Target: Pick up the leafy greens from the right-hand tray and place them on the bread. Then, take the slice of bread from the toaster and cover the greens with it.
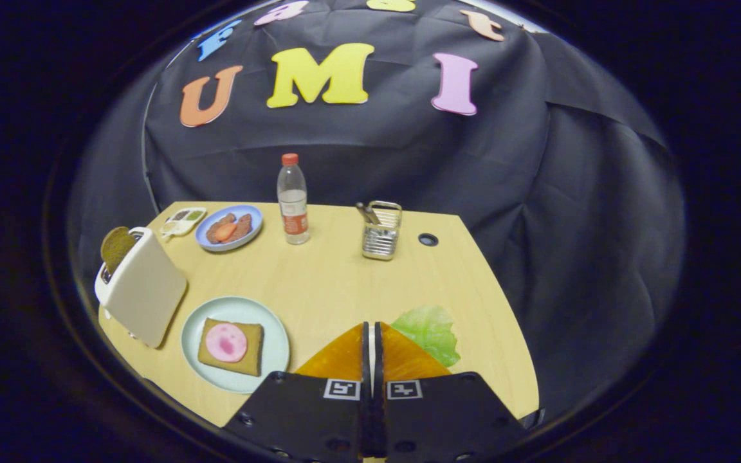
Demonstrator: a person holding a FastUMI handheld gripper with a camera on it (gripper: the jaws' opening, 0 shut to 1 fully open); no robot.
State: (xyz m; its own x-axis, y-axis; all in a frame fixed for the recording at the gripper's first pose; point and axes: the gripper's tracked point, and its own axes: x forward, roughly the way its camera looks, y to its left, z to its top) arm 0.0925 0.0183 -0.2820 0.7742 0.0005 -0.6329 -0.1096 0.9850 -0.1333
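My gripper [371, 329] hangs above the near side of the wooden table [332, 276], its two orange fingers [345, 357] pressed together with nothing between them. Just right of the fingertips lies the green leafy lettuce [431, 331]; the right finger hides part of it, and I cannot make out a tray under it. To the left of the fingers a pale green plate [193, 337] carries a slice of brown bread [251, 357] topped with a pink round slice [226, 342]. Farther left stands a white toaster [145, 296] with a dark bread slice [115, 247] sticking up from its slot.
At the back stand a water bottle [292, 199] with a red cap and a metal utensil holder [381, 231]. A blue plate [206, 239] with brown and orange food and a small sauce dish [182, 220] sit at the back left. A round hole [428, 239] marks the tabletop.
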